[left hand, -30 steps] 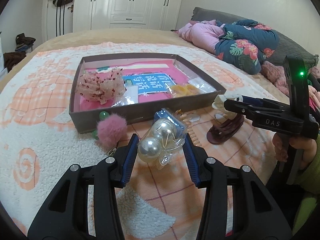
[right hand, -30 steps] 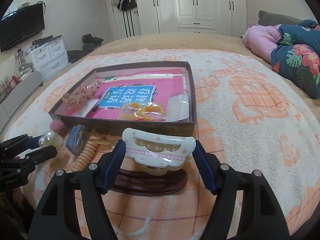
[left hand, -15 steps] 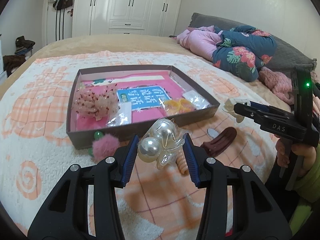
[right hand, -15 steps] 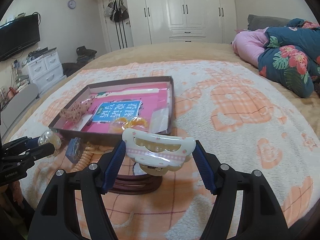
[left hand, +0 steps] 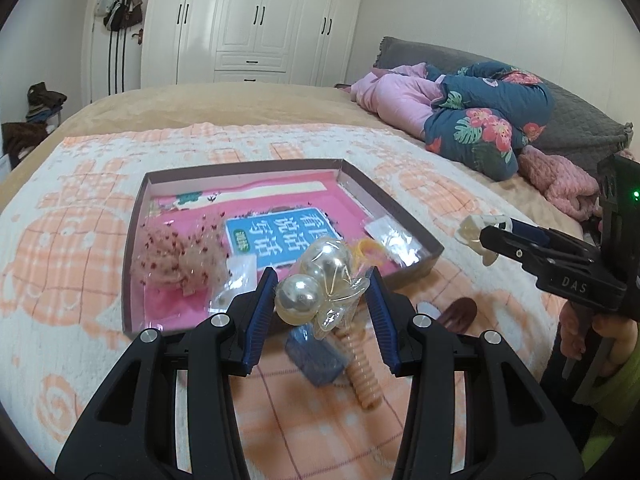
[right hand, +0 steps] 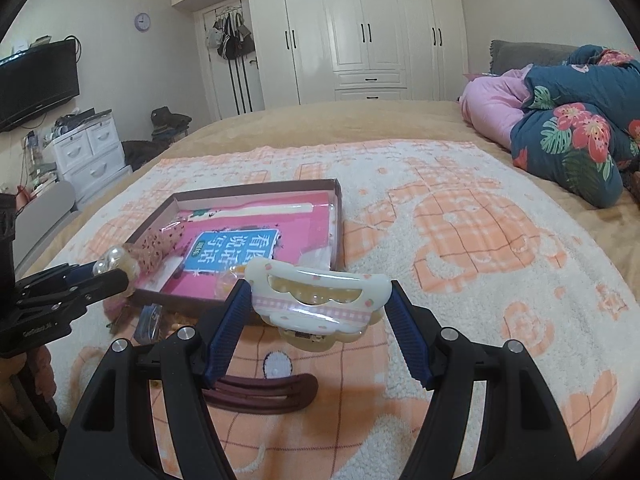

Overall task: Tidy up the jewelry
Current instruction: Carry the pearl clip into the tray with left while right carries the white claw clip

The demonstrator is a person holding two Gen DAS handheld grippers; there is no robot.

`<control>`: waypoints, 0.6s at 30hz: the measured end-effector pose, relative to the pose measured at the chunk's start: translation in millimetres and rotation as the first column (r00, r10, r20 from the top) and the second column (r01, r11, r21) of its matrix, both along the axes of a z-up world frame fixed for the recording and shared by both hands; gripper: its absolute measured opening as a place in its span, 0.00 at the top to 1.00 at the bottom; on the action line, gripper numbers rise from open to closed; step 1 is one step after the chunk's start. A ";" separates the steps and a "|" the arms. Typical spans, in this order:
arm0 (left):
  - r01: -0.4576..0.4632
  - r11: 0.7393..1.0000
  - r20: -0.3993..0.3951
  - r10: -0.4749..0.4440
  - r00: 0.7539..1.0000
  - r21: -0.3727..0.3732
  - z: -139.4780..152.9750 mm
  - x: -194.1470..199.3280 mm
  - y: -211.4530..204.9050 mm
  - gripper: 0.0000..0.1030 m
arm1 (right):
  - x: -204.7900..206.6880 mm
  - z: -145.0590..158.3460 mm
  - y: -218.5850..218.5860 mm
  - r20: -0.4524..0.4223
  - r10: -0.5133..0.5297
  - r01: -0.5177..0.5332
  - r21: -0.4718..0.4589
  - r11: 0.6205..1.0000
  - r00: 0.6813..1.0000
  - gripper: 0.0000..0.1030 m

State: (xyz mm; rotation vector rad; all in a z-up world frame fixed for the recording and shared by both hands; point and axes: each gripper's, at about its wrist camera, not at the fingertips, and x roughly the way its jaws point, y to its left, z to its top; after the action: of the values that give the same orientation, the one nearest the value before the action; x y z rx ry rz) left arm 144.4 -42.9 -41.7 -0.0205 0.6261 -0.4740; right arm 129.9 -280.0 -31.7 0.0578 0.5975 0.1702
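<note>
My left gripper (left hand: pixel 322 296) is shut on a clear packet of large pearl beads (left hand: pixel 316 284), held in the air above the near edge of the brown box (left hand: pixel 400 208). My right gripper (right hand: pixel 318 306) is shut on a white hair claw clip (right hand: pixel 318 300), held above the blanket just right of the box (right hand: pixel 338 216). The box holds a pink book, a speckled tulle scrunchie (left hand: pixel 180 256), an orange ring packet (left hand: pixel 370 248) and clear packets. The right gripper also shows in the left wrist view (left hand: pixel 492 236), the left one in the right wrist view (right hand: pixel 108 274).
On the blanket before the box lie a dark red hair clip (right hand: pixel 260 394), a blue packet (left hand: pixel 316 354), a peach spiral hair tie (left hand: pixel 362 376) and a white oval piece (right hand: pixel 277 364). Folded quilts (left hand: pixel 480 120) lie at the bed's far right.
Both grippers have risen with their loads. The left one has lifted the pearl packet off the blanket to above the box's near edge; the claw clip is higher above the dark red clip.
</note>
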 end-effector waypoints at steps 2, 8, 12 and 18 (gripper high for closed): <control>-0.002 1.000 0.001 0.002 1.000 -0.007 1.6 4.8 -0.9 0.65 | 2.8 1.5 2.1 0.002 0.004 -0.004 -0.001 1.000 1.000 0.36; -0.027 1.000 0.021 0.027 0.999 -0.004 6.5 16.2 0.0 0.65 | 10.9 6.5 11.2 0.016 0.019 -0.019 -0.008 1.000 1.000 0.36; -0.046 0.999 0.022 0.047 0.999 -0.021 9.7 25.3 5.1 0.64 | 17.0 10.0 19.9 0.028 0.036 -0.035 -0.019 0.999 0.999 0.36; -0.095 0.995 0.022 0.096 0.995 -0.043 14.9 43.9 15.0 0.64 | 28.6 16.1 34.1 0.045 0.061 -0.060 -0.031 0.998 0.997 0.36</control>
State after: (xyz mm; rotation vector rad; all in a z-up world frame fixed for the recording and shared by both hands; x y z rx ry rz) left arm 188.3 -27.9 -26.8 -0.0836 0.5886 -0.3938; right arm 158.5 -245.9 -15.6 0.0068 0.5561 0.2205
